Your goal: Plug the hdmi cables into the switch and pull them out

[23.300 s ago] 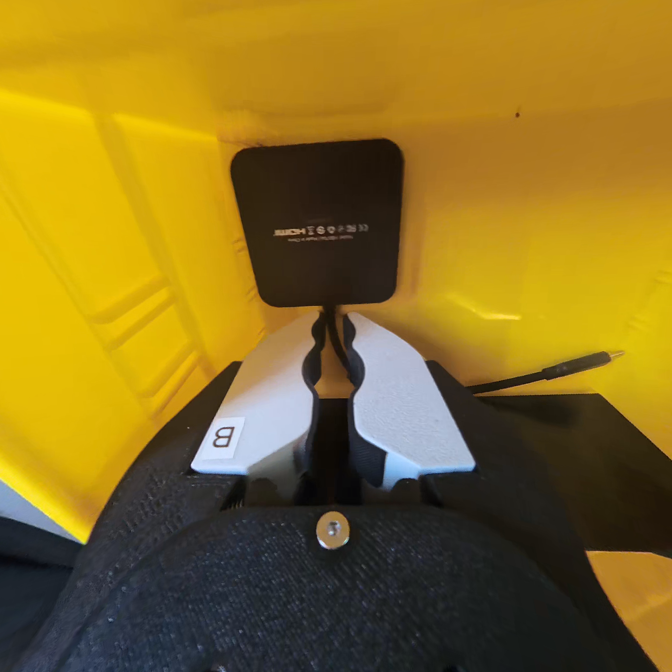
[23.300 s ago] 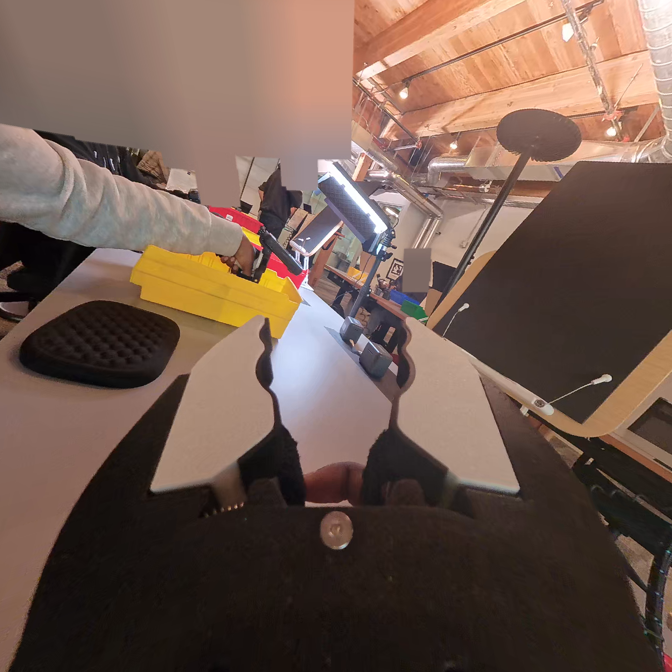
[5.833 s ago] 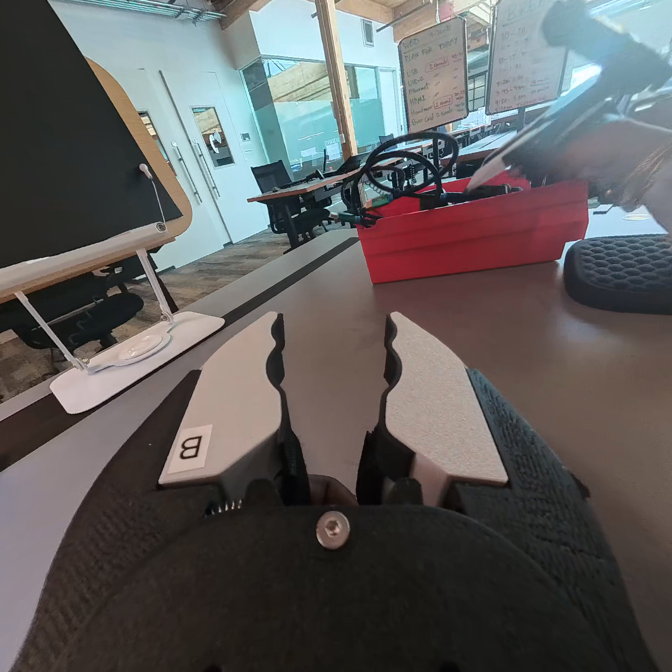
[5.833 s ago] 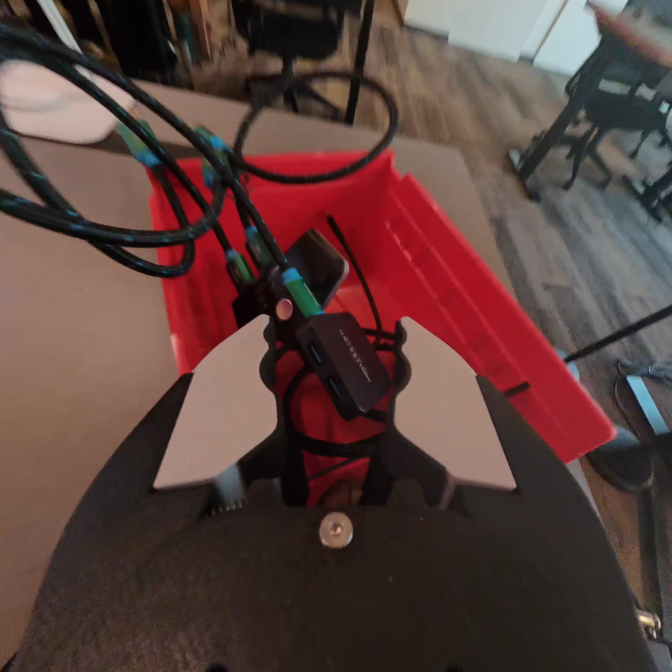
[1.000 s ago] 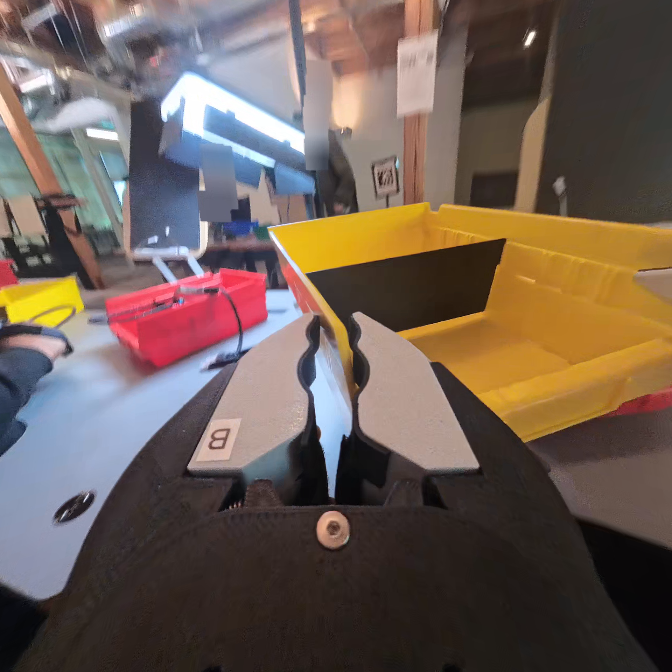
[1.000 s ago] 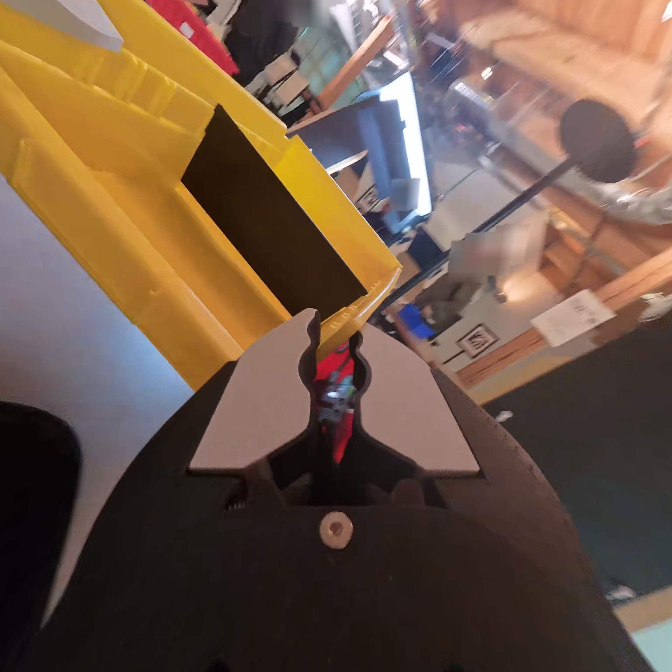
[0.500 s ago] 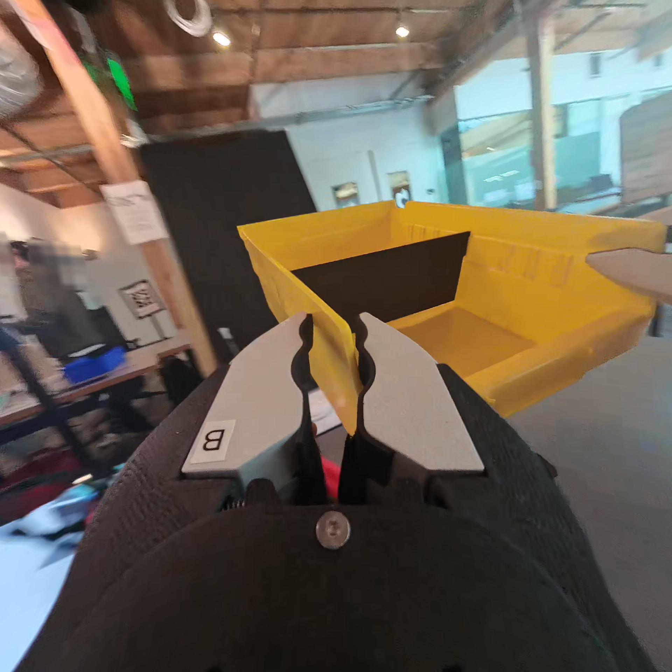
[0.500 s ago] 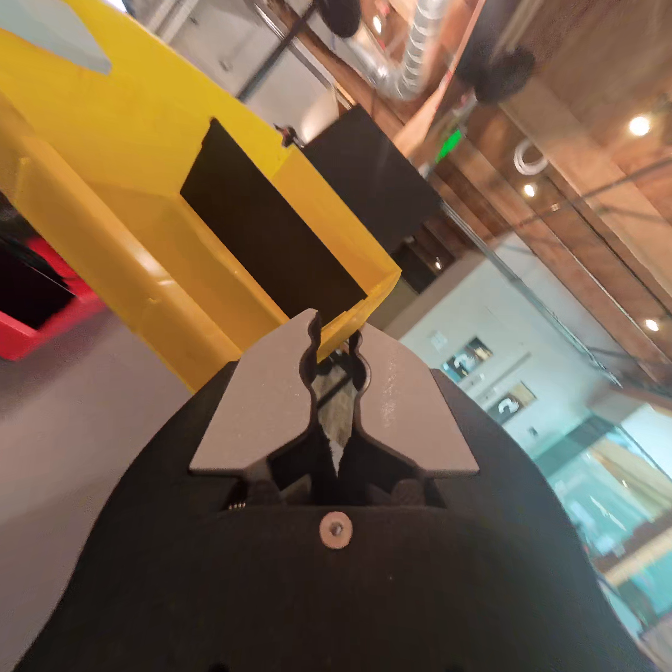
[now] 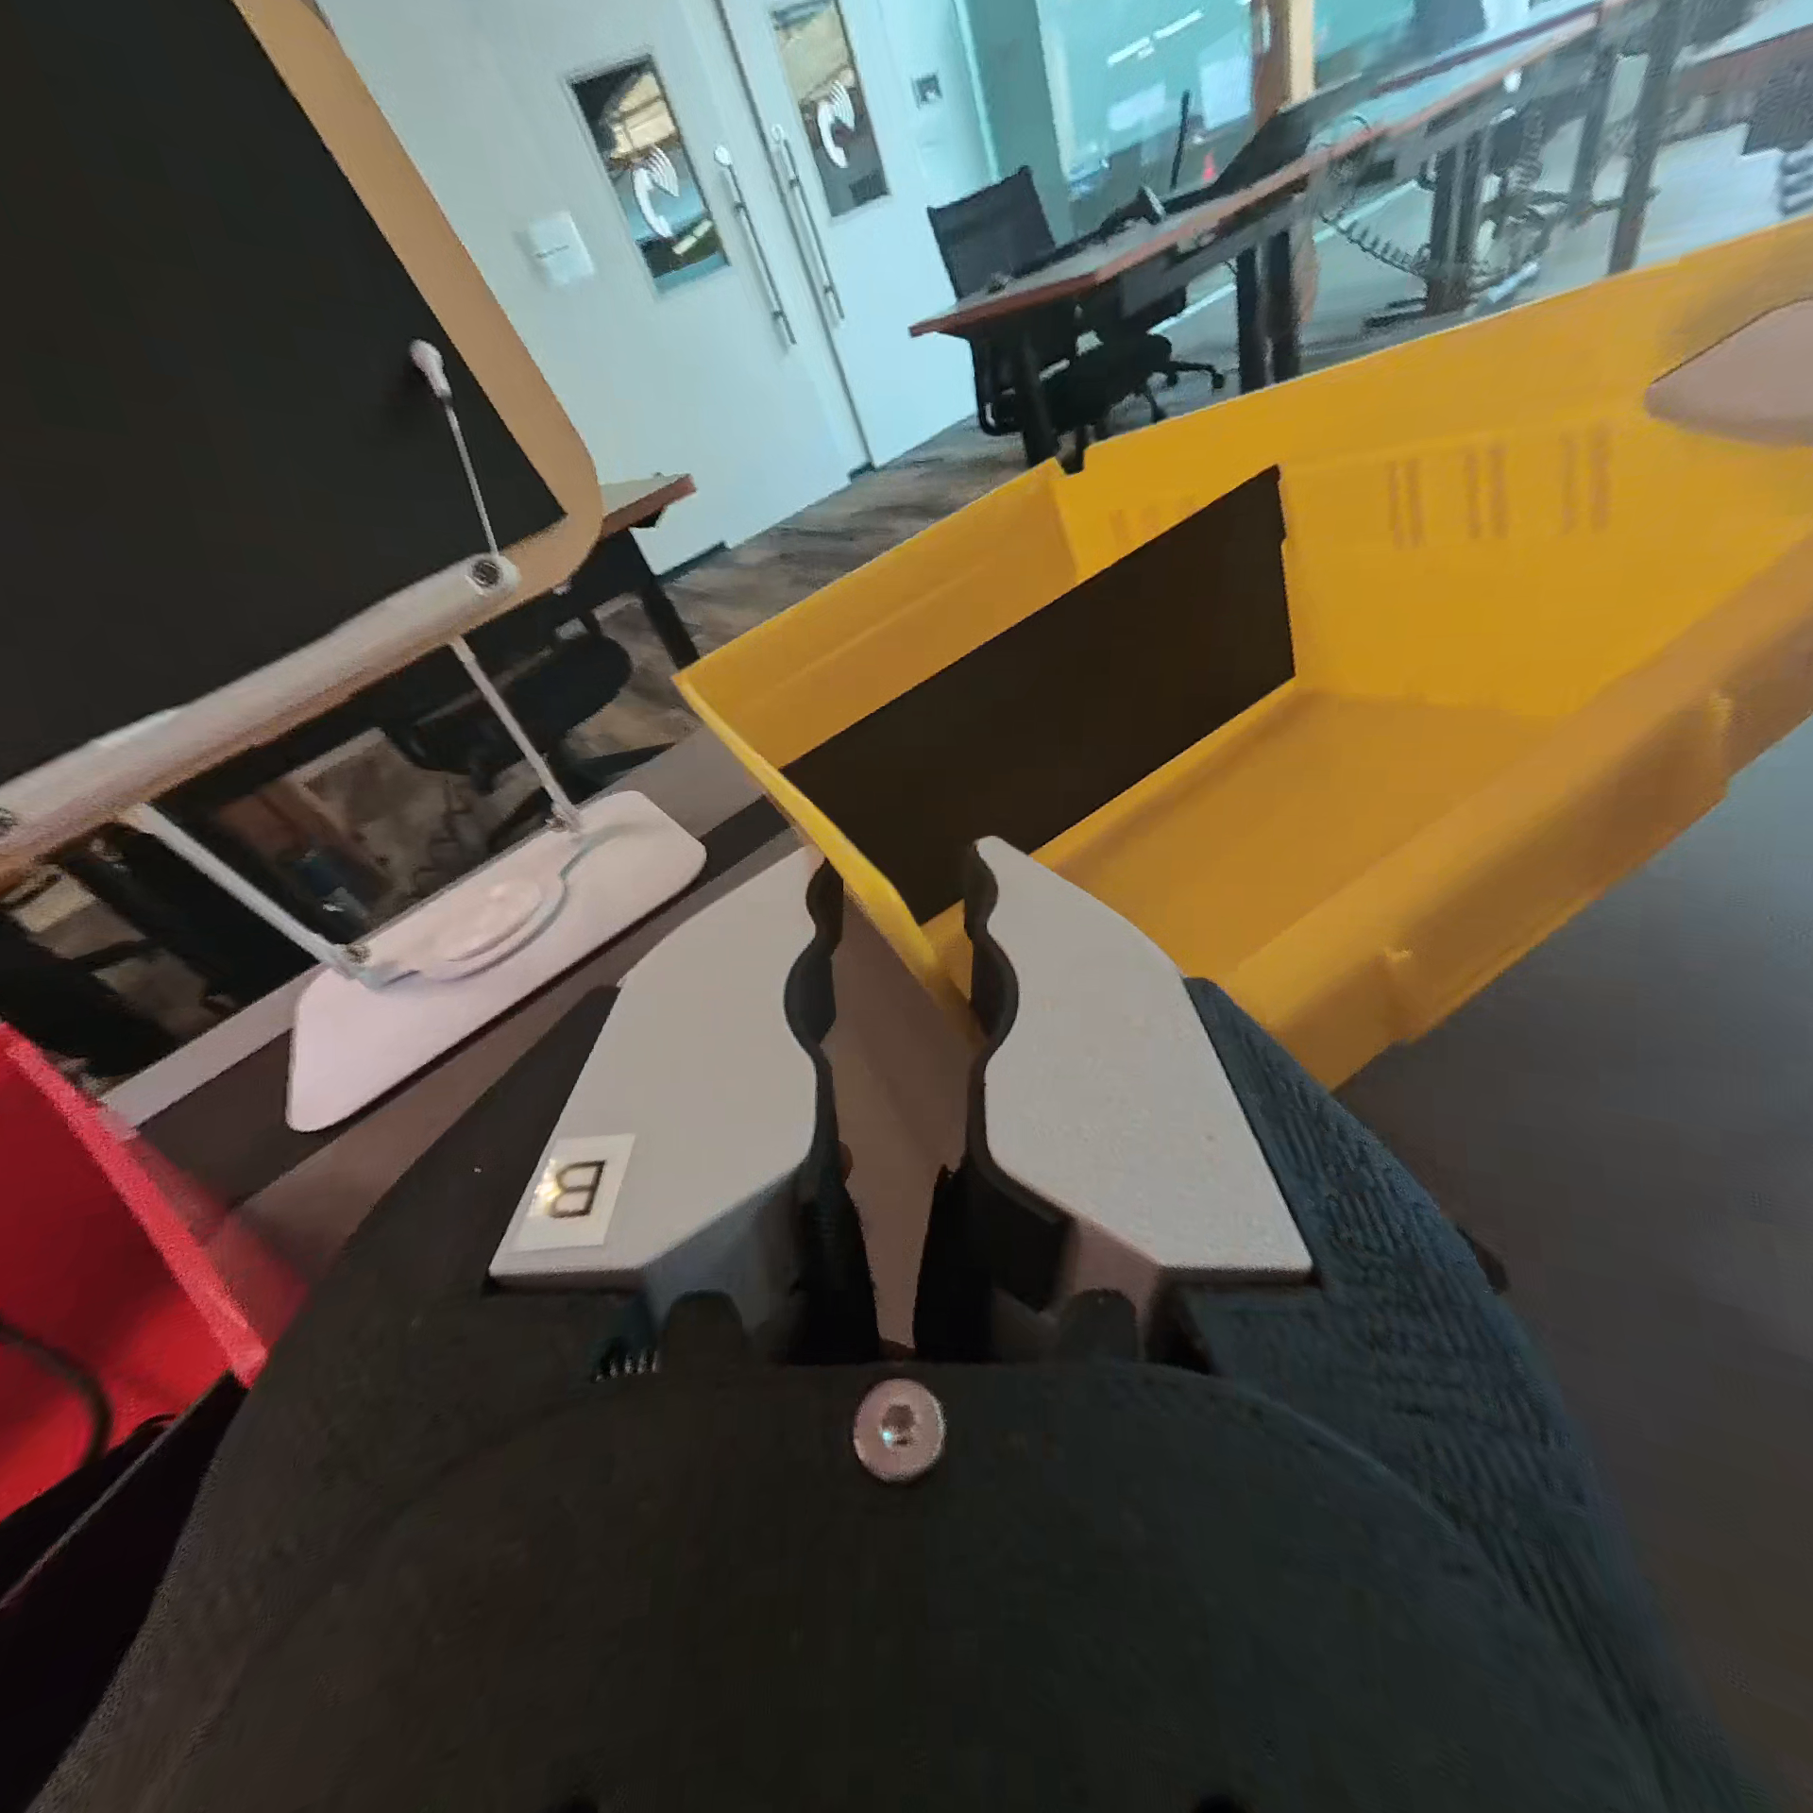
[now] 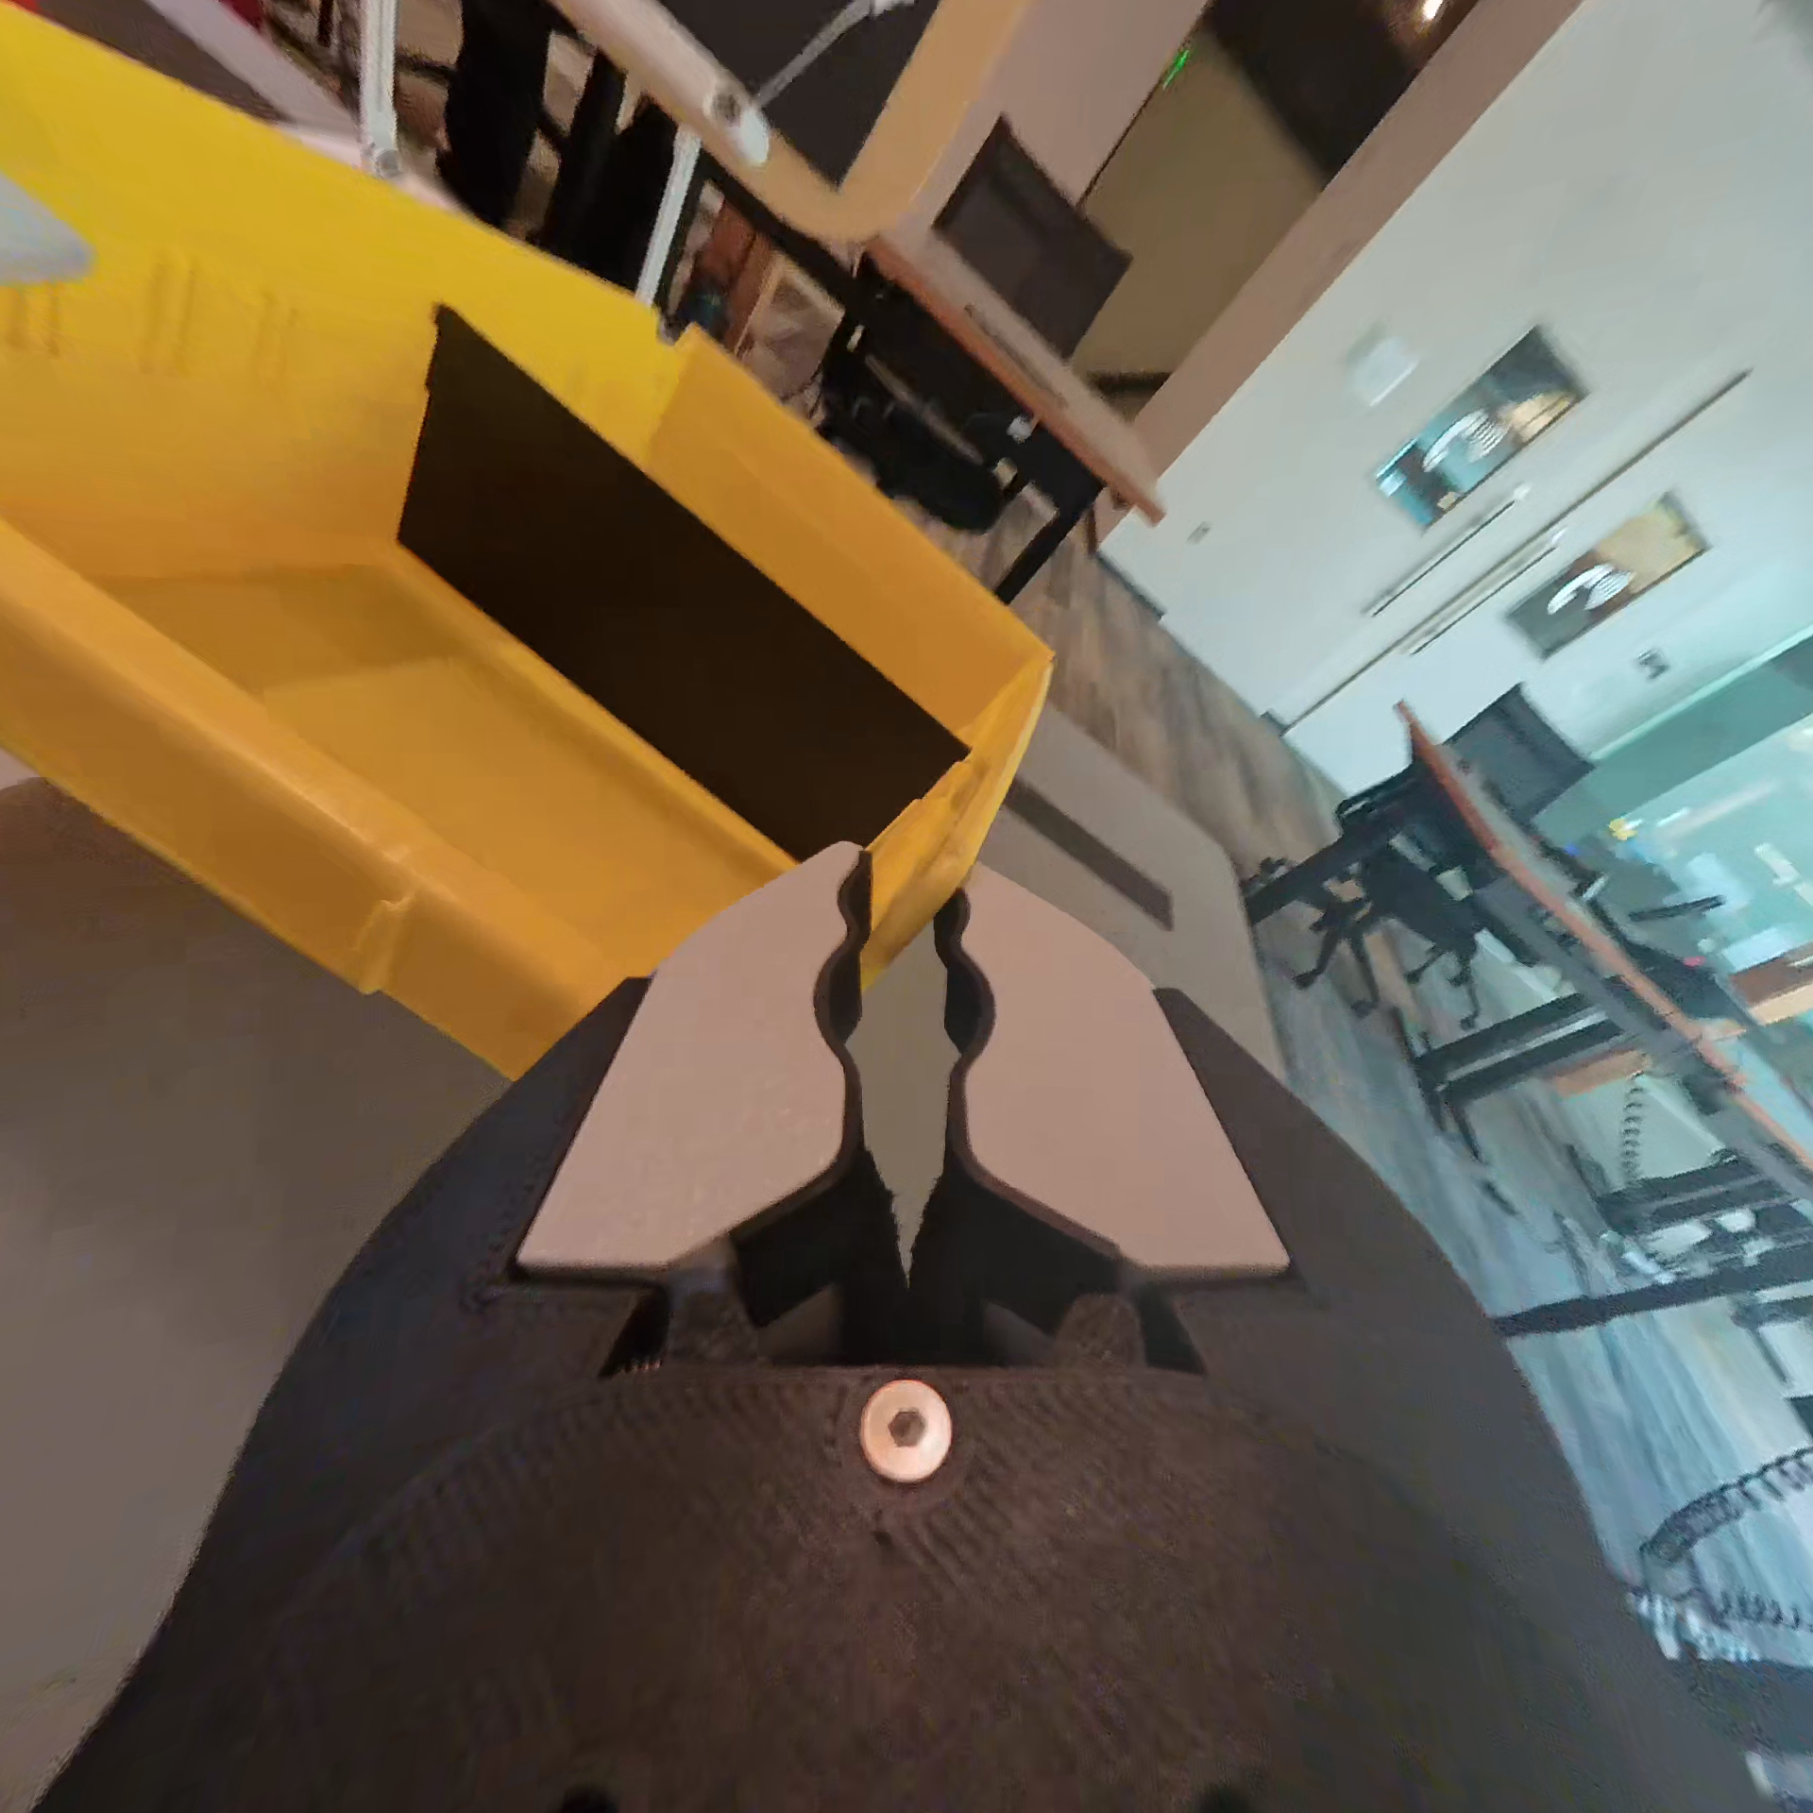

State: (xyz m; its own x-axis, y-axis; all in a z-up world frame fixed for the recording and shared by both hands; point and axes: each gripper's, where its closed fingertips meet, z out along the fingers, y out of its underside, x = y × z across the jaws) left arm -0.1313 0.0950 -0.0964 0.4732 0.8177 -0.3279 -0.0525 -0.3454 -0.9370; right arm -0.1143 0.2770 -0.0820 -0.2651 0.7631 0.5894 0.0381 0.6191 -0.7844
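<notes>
An empty yellow bin (image 9: pixel 1373 785) with a black divider panel (image 9: pixel 1060 706) is held between my two grippers, tilted over the grey table (image 10: pixel 147 1079). My left gripper (image 9: pixel 898 868) is shut on one end wall of the bin. My right gripper (image 10: pixel 903 883) is shut on the rim at the opposite end, and the bin (image 10: pixel 294 706) and divider (image 10: pixel 667 628) show there too. Each gripper's finger shows at the far end in the other's view, the right one (image 9: pixel 1746 392) and the left one (image 10: pixel 39 245). No switch or HDMI cable is in view.
A red bin (image 9: pixel 98 1226) sits at the left by my left gripper. A white stand base (image 9: pixel 491 922) with thin rods holds a black board (image 9: pixel 196 343) at the table's edge. Desks and office chairs (image 9: pixel 1060 294) stand beyond on the floor.
Both grippers stay shut on the yellow bin. The bin has swung round with them, so the background has changed from ceiling and walls to doors, desks and floor.
</notes>
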